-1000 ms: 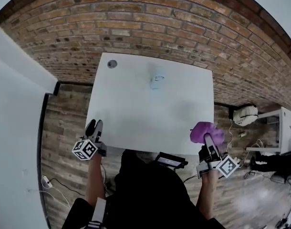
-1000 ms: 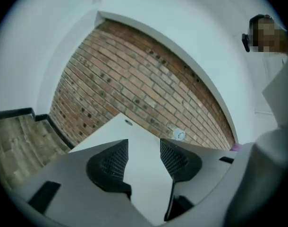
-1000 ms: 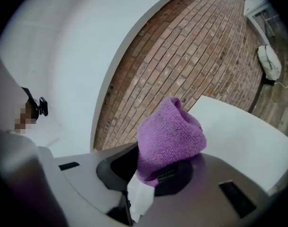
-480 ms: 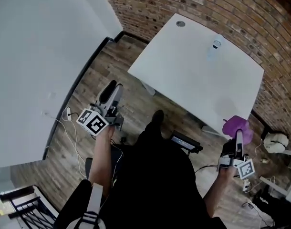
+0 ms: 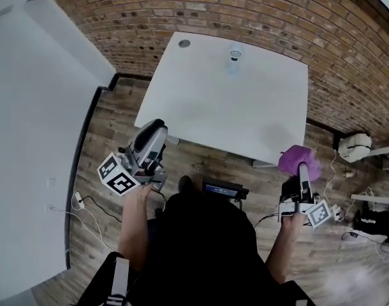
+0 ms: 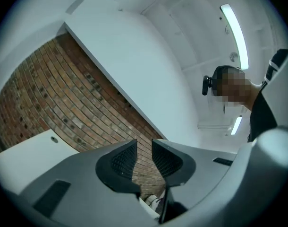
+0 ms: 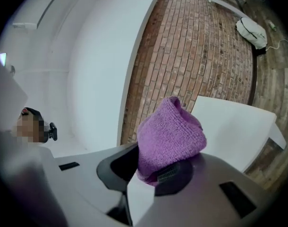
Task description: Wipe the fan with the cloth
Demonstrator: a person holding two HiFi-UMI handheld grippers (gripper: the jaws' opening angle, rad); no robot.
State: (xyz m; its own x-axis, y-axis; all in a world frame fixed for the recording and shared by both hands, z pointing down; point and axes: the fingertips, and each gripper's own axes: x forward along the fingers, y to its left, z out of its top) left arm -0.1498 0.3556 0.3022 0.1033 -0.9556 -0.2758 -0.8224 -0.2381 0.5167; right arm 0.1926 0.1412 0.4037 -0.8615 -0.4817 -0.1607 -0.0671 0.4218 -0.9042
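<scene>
**Both claws short of the bench, cloth in the right one**

Head view: the white bench (image 5: 207,107) stands against a brick wall (image 5: 182,11) on a wood floor (image 5: 111,132). The fan (image 5: 234,55), small in this view, stands upright on the bench near its far edge. A round hole (image 5: 184,43) lies in the bench top to the left of the fan.

The left claw (image 5: 154,132) is held over the floor, just off the bench's near-left corner. In the left gripper view the left claw (image 6: 143,156) has just been closing, and its jaws now stand together with nothing between them. Past them are the brick wall (image 6: 49,93) and a corner of the bench (image 6: 21,160).

The right claw (image 5: 301,169) is held off the bench's near-right corner and is clamped on the purple cloth (image 5: 299,158). In the right gripper view the cloth (image 7: 170,136) bulges up out of the right claw (image 7: 148,167), pinched at its lower end between the pads. The cloth is well apart from the fan and touches neither it nor the bench (image 7: 233,126).

A white object (image 5: 352,146) lies on the floor to the right of the bench.
</scene>
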